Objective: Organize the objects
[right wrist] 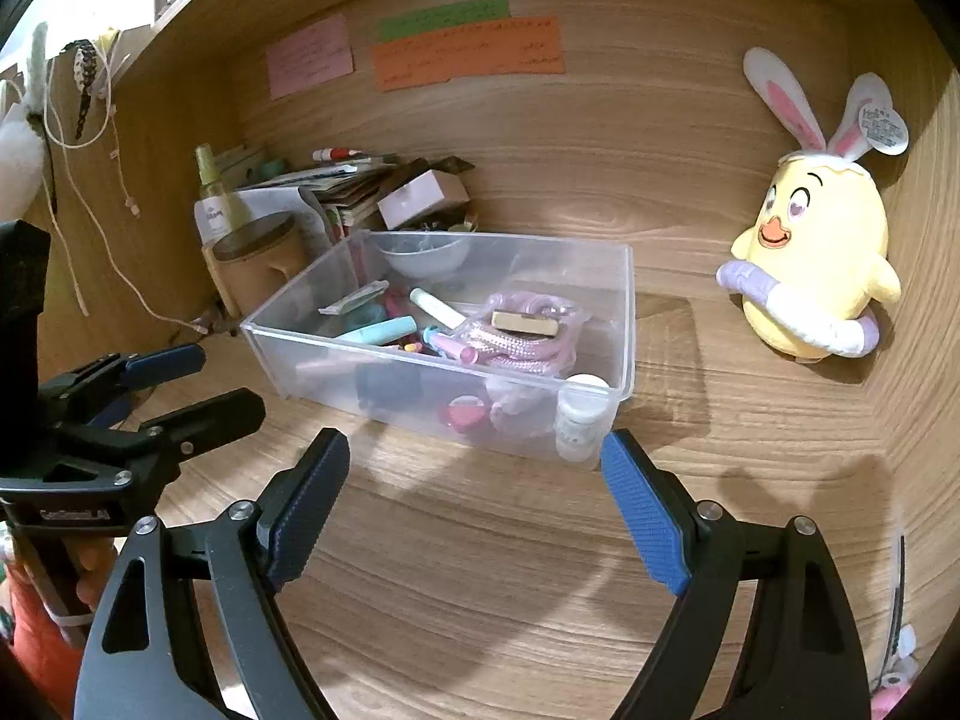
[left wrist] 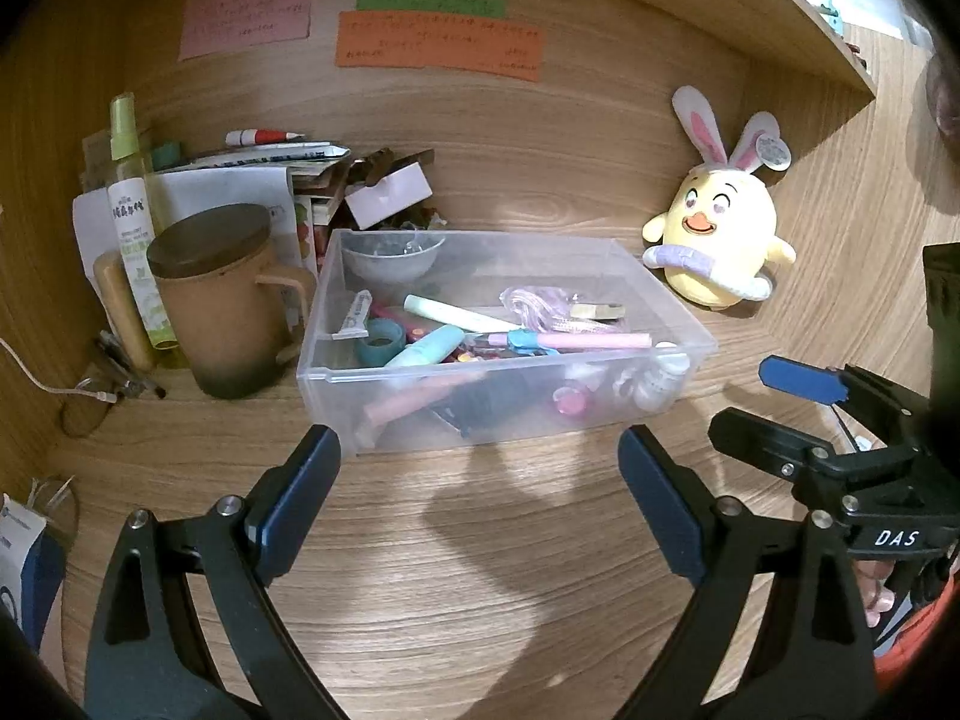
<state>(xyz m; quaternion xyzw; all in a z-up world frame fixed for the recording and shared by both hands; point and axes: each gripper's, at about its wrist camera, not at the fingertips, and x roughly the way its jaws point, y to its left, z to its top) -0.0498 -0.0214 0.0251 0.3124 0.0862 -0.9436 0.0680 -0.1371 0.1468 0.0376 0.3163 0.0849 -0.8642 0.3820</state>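
Note:
A clear plastic bin [left wrist: 666, 294] [right wrist: 624, 324] stands on the wooden desk, holding pens, a pink cord [right wrist: 528, 336], a small bowl [left wrist: 393, 255], tape, a small white bottle [right wrist: 579, 417] and other small items. A yellow chick plush with rabbit ears [left wrist: 717, 234] [right wrist: 816, 264] stands to the bin's right. My left gripper [left wrist: 480, 495] is open and empty, just in front of the bin. My right gripper [right wrist: 474, 501] is open and empty, in front of the bin's near right corner. Each gripper shows in the other's view: the right one [left wrist: 774, 402], the left one [right wrist: 186, 384].
A brown lidded mug [left wrist: 231, 300] [right wrist: 264, 258], a green spray bottle [left wrist: 135, 204] and a pile of papers and boxes [left wrist: 288, 180] stand left of and behind the bin. Coloured notes [left wrist: 438, 45] hang on the back wall. A white cable [left wrist: 54, 387] lies at the left.

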